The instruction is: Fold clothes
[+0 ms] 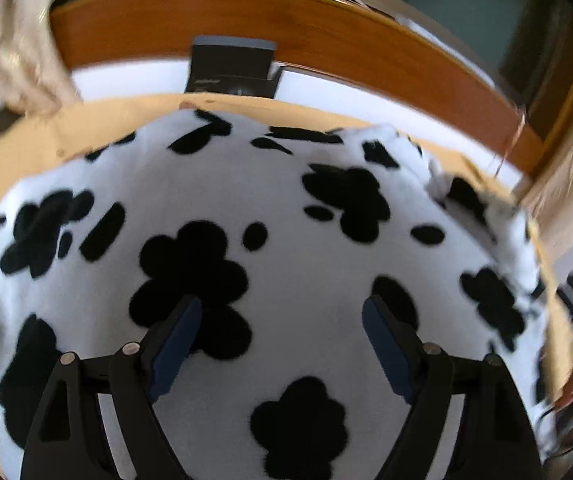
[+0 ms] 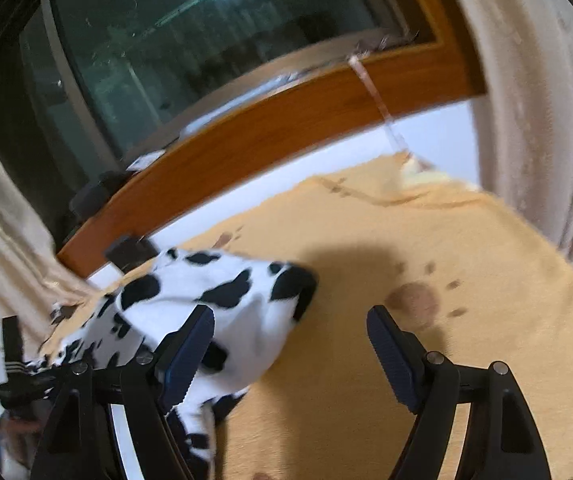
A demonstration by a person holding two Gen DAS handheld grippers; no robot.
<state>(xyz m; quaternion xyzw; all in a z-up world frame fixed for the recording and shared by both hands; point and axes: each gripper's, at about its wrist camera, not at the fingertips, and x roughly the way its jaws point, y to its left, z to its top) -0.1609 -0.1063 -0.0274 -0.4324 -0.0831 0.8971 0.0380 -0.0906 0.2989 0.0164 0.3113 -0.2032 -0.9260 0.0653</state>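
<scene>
the fleece [image 1: 286, 208], white plush with black flower-like blots, lies on a tan cover [image 2: 406, 264], seemingly folded to a thick pad, its far right corner [image 2: 294, 284] rounded and doubled. i judge a fold or more done, perhaps one left. left gripper [image 1: 282, 320] hangs spread over its middle, holding nothing; right gripper [image 2: 290, 332] gapes too, just right of it. beyond: a glossy wooden sill [image 1: 246, 28] and dark window [image 2: 206, 60].
</scene>
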